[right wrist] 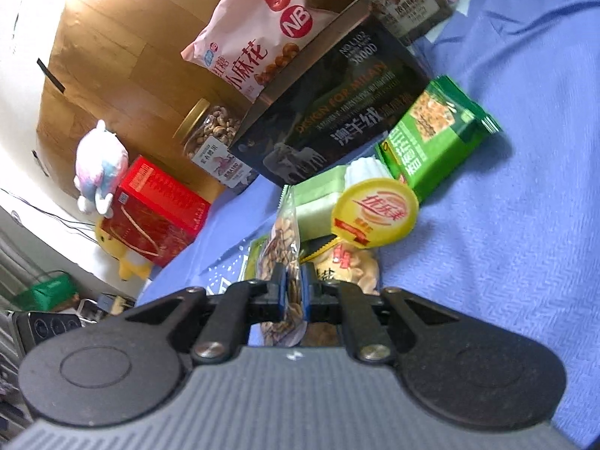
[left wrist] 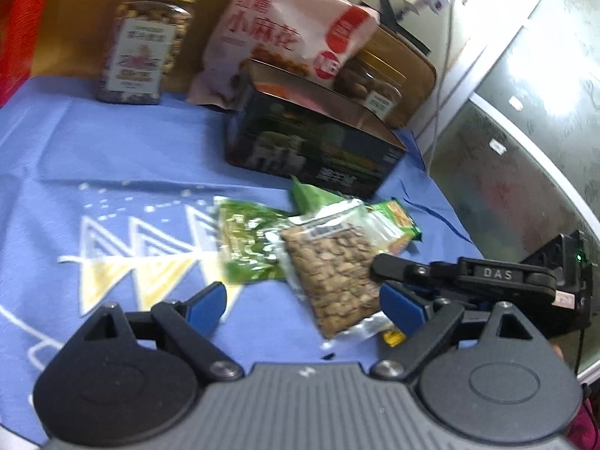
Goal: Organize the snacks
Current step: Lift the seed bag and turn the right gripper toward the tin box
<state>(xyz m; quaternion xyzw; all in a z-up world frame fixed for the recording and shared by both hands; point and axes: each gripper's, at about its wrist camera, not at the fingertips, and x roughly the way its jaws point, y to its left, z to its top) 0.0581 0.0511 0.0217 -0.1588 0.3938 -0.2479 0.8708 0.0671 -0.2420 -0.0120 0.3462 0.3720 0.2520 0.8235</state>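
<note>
in the left wrist view, the left gripper [left wrist: 302, 302] fills the bottom of the frame with its blue pads spread wide and nothing between them. just beyond, low and right of centre, a clear packet of seeds [left wrist: 330, 273] lies over the blue cloth [left wrist: 112, 157], and the right gripper [left wrist: 390, 268] reaches in from the right edge to its right side. a green-and-clear packet [left wrist: 247, 243] lies touching it on the left, and a green wrapper [left wrist: 397, 225] shows behind it. further up sits a dark box [left wrist: 311, 150], with a pink bag [left wrist: 285, 26] leaning behind it and a nut jar [left wrist: 144, 48] in the upper left.

in the right wrist view, which is rolled sideways, the right gripper [right wrist: 291, 292] at bottom centre has its jaws pressed together on the seed packet [right wrist: 283, 247], which stands edge-on between the pads. just right of it lies a pale snack pack [right wrist: 356, 266] under a yellow-lidded cup [right wrist: 375, 212]. beyond, right of centre, rests a green snack packet [right wrist: 438, 146] against the dark box [right wrist: 337, 112]. a red box [right wrist: 157, 213] sits at middle left.
</note>
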